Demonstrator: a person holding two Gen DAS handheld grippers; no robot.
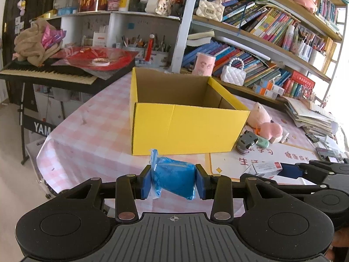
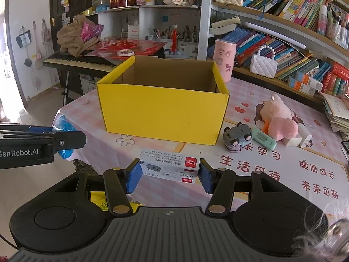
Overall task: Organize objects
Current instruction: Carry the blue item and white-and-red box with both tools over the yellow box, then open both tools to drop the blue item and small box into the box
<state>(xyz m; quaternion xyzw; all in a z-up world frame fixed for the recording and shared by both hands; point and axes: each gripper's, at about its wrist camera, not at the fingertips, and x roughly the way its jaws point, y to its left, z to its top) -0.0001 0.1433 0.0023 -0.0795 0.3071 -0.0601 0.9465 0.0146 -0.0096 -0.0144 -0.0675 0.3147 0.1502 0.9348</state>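
Seemingly bagged blue clay [image 1: 173, 180], squeezed

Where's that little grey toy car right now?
The grey toy car lies tipped on the table, just right of the yellow box near its front corner, beside a mint-green case and the pink plush toy.

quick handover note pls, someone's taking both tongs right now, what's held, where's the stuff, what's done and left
Left tongs: shut on a blue bagged block, in front of the yellow box.
Right tongs: shut on a small white carton, also short of the box.
On the table, right of the box: grey toy car, green case, pink plush, white charger.
Done: both items picked up; what shows of the box interior is empty.
Left: probably drop both in, then collect the rest.
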